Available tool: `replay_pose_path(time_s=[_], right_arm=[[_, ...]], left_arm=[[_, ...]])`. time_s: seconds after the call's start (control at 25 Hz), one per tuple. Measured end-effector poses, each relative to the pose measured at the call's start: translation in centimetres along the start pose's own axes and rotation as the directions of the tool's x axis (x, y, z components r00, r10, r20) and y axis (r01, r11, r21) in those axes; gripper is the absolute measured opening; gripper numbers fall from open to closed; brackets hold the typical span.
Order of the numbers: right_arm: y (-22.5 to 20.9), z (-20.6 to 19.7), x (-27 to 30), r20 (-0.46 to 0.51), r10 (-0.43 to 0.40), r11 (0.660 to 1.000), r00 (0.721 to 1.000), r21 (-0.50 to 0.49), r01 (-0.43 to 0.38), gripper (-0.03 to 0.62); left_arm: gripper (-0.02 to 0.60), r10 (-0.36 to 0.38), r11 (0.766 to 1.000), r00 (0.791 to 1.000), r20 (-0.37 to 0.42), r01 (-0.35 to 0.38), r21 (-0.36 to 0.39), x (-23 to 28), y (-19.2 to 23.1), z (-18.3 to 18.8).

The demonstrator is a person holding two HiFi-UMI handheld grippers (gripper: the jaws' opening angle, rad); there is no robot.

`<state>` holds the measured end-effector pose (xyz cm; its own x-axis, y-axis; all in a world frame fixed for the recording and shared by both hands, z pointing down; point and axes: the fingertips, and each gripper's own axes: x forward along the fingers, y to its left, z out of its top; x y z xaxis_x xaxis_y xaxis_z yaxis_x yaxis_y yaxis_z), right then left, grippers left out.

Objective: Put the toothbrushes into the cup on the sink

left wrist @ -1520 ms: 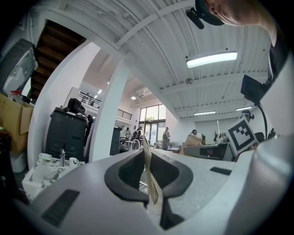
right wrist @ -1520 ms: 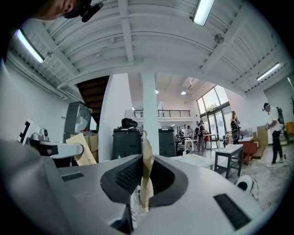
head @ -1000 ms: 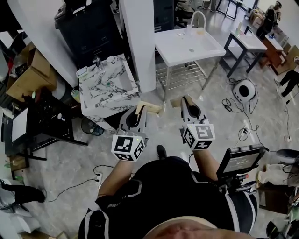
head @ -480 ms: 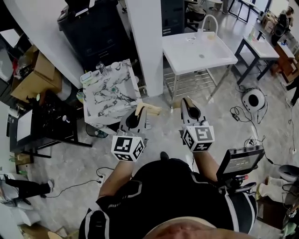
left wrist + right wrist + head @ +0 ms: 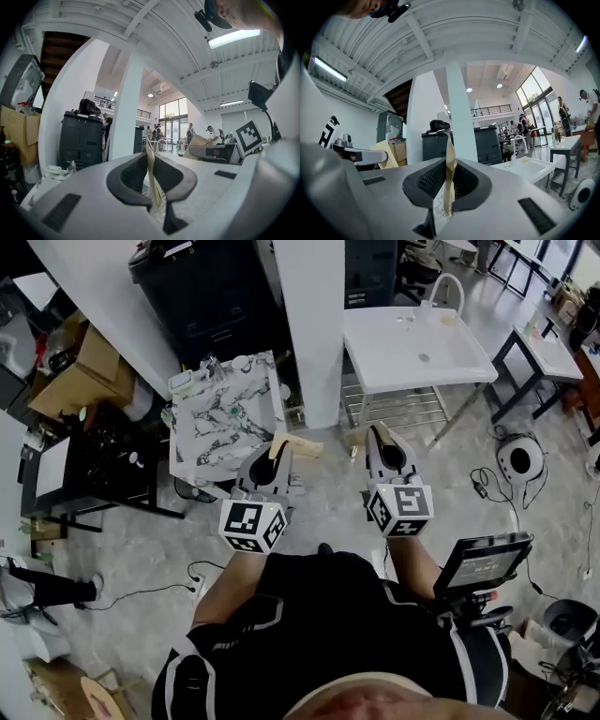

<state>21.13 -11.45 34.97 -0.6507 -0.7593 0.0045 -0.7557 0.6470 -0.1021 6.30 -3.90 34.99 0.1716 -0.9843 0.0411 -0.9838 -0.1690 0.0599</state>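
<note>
Left gripper fingers pressed together, nothing held; right gripper same. Marble sink ahead-left of left fingers, well apart

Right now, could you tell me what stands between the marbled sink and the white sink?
A white pillar stands between them, in the head view.

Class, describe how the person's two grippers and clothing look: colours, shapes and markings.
The left claw and right claw have grey moulded bodies, dark ribbed recesses and tan pads. Each carries a white cube with black square markers. The person wears a black top with white stripes.
</note>
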Motion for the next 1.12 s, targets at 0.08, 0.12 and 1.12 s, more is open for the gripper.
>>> replay_pose_path(time_s=[0.08, 0.12, 1.12], right_arm=[[0.2, -0.1, 0.5, 0.000, 0.014, 1.000, 1.000, 0.007, -0.014, 0.040], [0.4, -0.2, 0.7, 0.001, 0.022, 1.000, 1.000, 0.010, -0.022, 0.040], [10.1, -0.8, 15.6, -0.020, 0.131, 0.991, 0.991, -0.030, -0.132, 0.040]], left_arm=[[0.037, 0.020, 1.000, 1.000, -0.003, -0.020, 0.004, -0.1, 0.5, 0.0], [0.037, 0.033, 0.999, 0.999, -0.001, -0.033, 0.009, -0.2, 0.8, 0.0], [0.037, 0.188, 0.982, 0.981, 0.049, -0.187, -0.030, -0.9, 19.1, 0.9]])
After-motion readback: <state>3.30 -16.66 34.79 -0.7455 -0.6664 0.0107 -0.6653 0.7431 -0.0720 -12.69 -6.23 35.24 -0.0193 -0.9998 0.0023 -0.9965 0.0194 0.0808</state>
